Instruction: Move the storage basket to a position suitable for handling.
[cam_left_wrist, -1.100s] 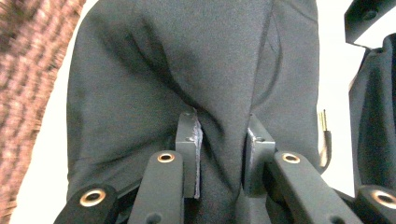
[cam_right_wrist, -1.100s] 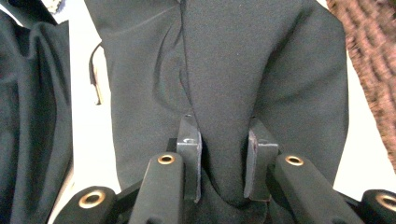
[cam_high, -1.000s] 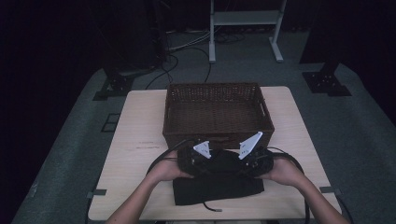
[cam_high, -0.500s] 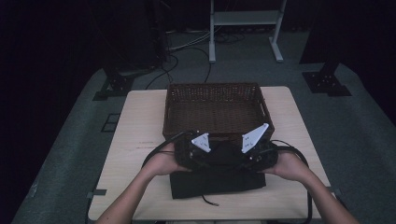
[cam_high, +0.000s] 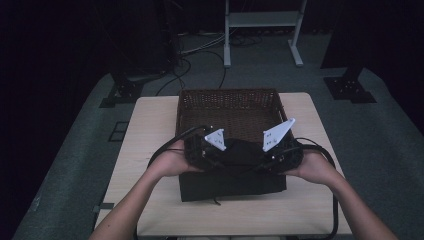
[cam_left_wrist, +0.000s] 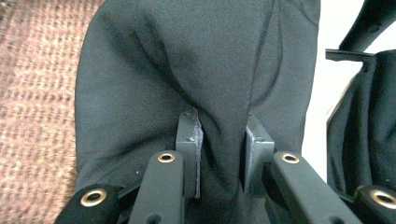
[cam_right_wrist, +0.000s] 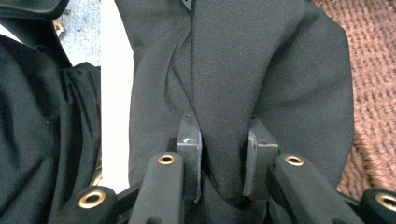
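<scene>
Black folded garment (cam_high: 235, 175) hangs just before the wicker basket (cam_high: 227, 107), both grippers (cam_left_wrist: 219, 154) (cam_right_wrist: 222, 156) clamped on it; lift evenly, clearing the basket's near rim.

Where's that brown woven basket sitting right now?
In the high view, the basket sits on the far middle of the table, just beyond the black cloth pinched between the left tool and right tool.
</scene>
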